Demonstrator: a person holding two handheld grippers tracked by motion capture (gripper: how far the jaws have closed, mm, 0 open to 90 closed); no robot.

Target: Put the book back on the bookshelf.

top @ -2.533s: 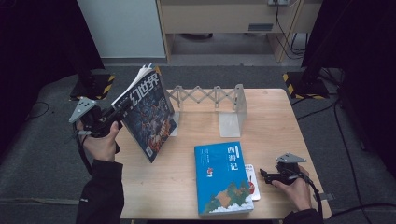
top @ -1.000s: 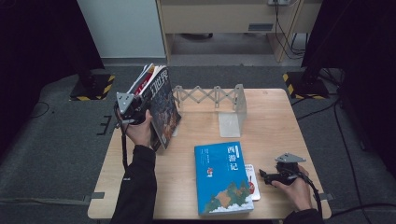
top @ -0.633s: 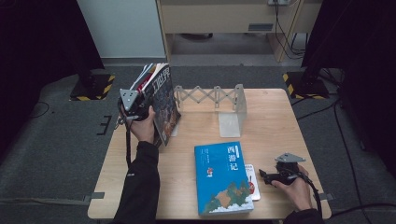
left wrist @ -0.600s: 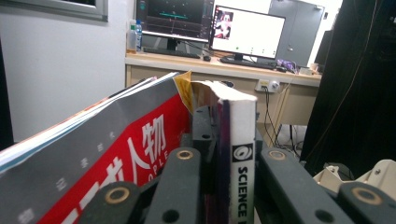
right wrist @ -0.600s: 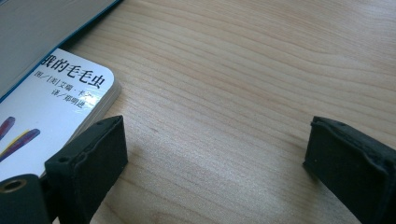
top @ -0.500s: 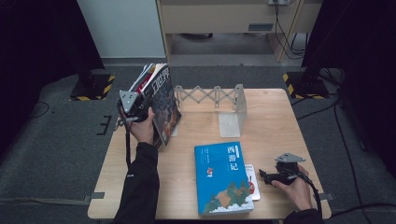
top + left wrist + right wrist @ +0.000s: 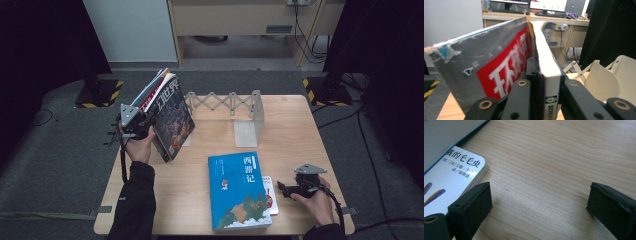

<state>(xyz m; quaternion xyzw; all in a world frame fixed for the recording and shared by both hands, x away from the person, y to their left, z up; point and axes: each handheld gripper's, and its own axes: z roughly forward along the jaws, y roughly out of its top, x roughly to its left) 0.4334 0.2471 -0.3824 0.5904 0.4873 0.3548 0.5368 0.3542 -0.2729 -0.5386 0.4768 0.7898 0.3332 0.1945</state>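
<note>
Upright, we clamp 2 glossy magazines (image 7: 167,116) in the left hand-held gripper (image 7: 137,125), tilted beside the grey accordion book rack (image 7: 227,107) for shelving; our right hand-held gripper (image 7: 295,189) rests wide on the wooden tabletop (image 7: 200,185).

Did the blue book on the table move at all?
No. The blue book lies just where it did, below the folding book rack.

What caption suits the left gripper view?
Left gripper clamps upright magazines beside the folding book rack.
</note>
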